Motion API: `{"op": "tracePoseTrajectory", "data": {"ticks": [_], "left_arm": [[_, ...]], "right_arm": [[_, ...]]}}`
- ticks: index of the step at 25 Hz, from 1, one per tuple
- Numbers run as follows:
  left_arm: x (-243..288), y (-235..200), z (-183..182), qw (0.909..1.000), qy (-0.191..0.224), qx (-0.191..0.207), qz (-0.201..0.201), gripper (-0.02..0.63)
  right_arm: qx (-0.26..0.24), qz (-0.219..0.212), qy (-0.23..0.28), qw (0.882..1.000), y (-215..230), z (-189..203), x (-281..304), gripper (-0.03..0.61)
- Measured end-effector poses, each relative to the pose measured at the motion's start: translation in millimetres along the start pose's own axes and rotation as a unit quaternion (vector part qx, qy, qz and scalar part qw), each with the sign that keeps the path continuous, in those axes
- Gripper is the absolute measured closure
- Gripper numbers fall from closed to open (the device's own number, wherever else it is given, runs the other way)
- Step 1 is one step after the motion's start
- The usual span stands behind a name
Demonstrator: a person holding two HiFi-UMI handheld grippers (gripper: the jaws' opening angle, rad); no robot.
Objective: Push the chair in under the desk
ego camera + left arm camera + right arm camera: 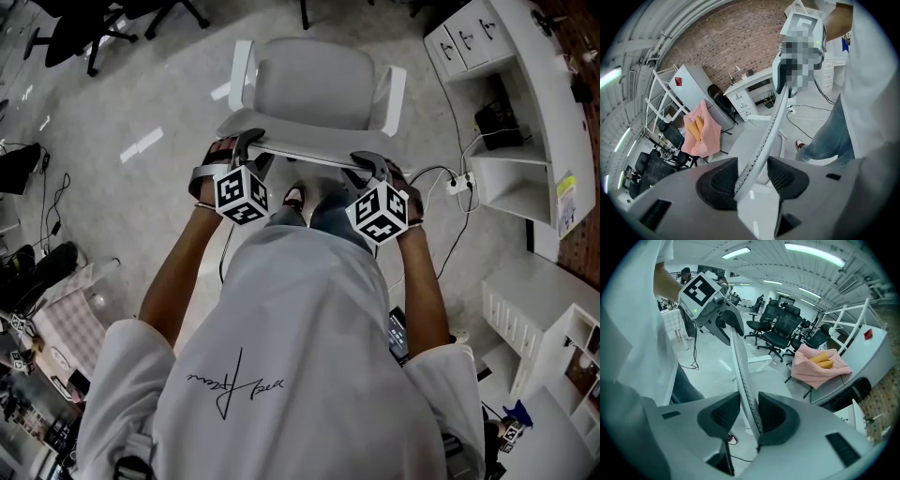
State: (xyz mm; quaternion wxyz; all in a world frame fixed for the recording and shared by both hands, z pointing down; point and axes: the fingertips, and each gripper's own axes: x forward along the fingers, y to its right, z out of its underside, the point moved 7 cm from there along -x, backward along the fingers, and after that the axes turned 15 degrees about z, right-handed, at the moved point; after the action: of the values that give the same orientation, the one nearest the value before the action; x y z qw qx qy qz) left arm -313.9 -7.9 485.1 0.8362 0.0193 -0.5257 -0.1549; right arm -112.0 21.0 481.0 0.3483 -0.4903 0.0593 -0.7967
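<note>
A light-grey office chair [314,84] stands on the floor just in front of me, its seat facing away. The thin top edge of its backrest [309,150] runs across below the seat in the head view. My left gripper [246,145] is shut on the left end of that edge and my right gripper [370,164] on the right end. In the left gripper view the mesh edge [771,129] passes between the pads of the left gripper [752,176]. The right gripper [749,416] pinches the backrest edge [740,362] likewise. A white desk [525,112] stands to the right.
A white drawer unit [469,37] sits beside the desk, with a power strip [459,183] and cables on the floor near it. Black office chairs [84,28] stand at the far left. A pink cloth [820,364] lies on another table. White shelving [562,366] is at right.
</note>
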Motion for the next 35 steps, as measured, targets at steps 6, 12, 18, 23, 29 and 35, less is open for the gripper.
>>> {"op": "tracePoseTrajectory", "data": {"ticks": [6,12,18,23,29,35], "left_arm": [[3,-7,-4,1.0000,-0.001,0.004,0.003,0.420],[11,-12,-13,1.0000,-0.003,0.005,0.006,0.417],[18,-20,-23,0.9998,-0.014,0.008,0.012,0.413],[21,-25,-29,0.9996,-0.019,0.016,0.014,0.411],[26,-28,-34,0.9993,-0.023,0.026,0.015,0.408],[30,-31,-42,0.9986,-0.033,0.035,0.023,0.405]], "right_arm": [[0.006,0.004,-0.003,1.000,4,1,2,0.437],[0.014,0.008,-0.010,1.000,12,7,3,0.437],[0.023,0.013,-0.012,1.000,18,12,2,0.439],[0.029,0.017,-0.011,0.999,21,14,1,0.440],[0.039,0.023,-0.009,0.999,21,19,-1,0.442],[0.051,0.032,-0.010,0.998,22,23,-5,0.443]]}}
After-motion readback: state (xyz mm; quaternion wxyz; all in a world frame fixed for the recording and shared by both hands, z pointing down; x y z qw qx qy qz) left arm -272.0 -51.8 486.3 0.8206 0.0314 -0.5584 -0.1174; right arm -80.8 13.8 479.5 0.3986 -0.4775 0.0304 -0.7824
